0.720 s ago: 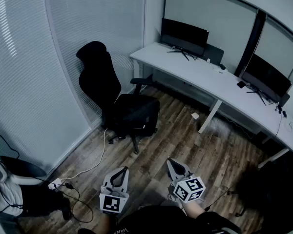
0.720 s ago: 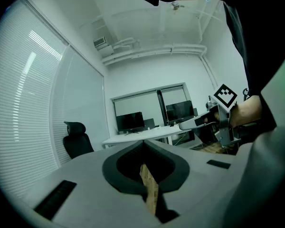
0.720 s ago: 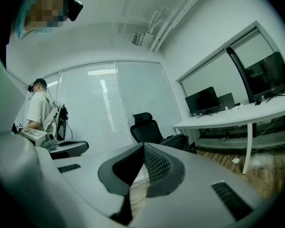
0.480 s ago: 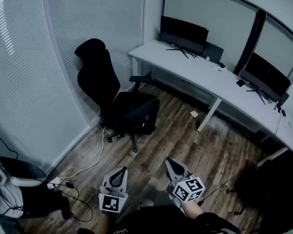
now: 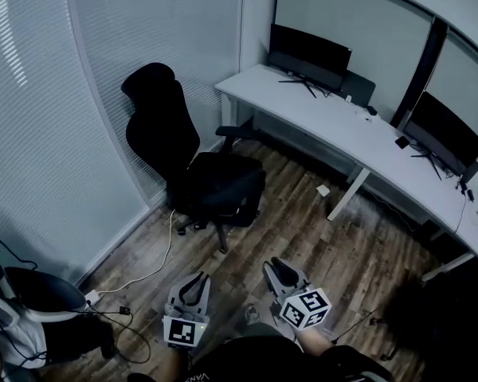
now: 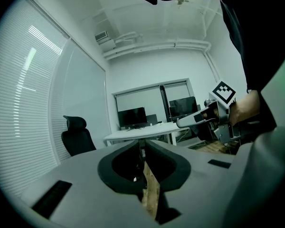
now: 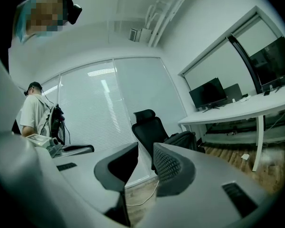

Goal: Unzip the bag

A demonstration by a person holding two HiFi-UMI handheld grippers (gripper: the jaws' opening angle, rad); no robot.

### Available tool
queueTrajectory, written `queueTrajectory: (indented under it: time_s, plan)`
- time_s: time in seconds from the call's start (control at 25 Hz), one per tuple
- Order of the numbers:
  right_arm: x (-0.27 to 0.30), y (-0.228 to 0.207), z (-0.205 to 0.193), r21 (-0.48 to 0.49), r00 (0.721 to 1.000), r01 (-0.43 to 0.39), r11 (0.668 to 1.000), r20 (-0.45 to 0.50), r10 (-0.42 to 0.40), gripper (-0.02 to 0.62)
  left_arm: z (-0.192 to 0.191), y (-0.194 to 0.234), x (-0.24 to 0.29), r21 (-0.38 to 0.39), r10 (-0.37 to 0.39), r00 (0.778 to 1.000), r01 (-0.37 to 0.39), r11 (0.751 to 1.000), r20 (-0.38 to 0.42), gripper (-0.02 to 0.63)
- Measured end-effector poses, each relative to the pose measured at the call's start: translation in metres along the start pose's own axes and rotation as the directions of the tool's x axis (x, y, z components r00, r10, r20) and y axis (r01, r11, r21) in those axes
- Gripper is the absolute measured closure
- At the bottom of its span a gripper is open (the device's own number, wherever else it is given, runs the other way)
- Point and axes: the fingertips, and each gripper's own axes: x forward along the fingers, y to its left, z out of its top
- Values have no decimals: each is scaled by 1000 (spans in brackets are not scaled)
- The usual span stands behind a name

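**Left gripper shut, right gripper a little parted, both low over the floor and well away from the bag**

Left gripper (image 5: pixel 193 281) is held low in front of the person, over the wooden floor (image 5: pixel 303 237). In its own view (image 6: pixel 143 148) the jaws meet, with nothing between them. Just to its right, the right gripper (image 5: pixel 277 267) sits at about the same height. In its own view (image 7: pixel 145 153) the jaws stand a narrow gap apart and grip nothing.

At the far left of the room, closed window blinds (image 5: pixel 32 134) cover the wall. A white cable (image 5: pixel 163 253) runs across the floor below them. A black office chair (image 5: pixel 163 126) stands beside the blinds. A dark, bulky mass that looks like the bag (image 5: pixel 227 185) lies on its seat, well apart from both grippers; the right gripper view shows it there too (image 7: pixel 183 139). Whether it is zipped cannot be made out.

Right of the chair, a long white desk (image 5: pixel 358 134) runs along the wall. Two dark monitors (image 5: pixel 309 54) stand on it, well apart. In the right gripper view another person (image 7: pixel 35 113) in a light shirt stands at the left.
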Motion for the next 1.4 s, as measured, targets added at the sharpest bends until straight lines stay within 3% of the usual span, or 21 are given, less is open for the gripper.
queueTrajectory:
  time_s: [0.12, 0.8, 1.12, 1.4]
  plan:
    - [24, -15, 2, 11, 999, -23, 1000, -22, 23, 457, -7, 13, 22, -8, 13, 1000, -13, 1000, -18, 549]
    - [134, -114, 20, 20, 969, -196, 980, -147, 197, 426, -44, 44, 153, -3, 118, 980, -120, 993, -158, 379]
    - [176, -123, 0, 56, 924, -298, 953, -233, 303, 417, -73, 62, 173, 53, 129, 956, -119, 991, -263, 325]
    - [214, -115, -38, 63, 902, -321, 945, -282, 326, 419, -105, 90, 185, 74, 96, 947, -77, 994, -306, 314]
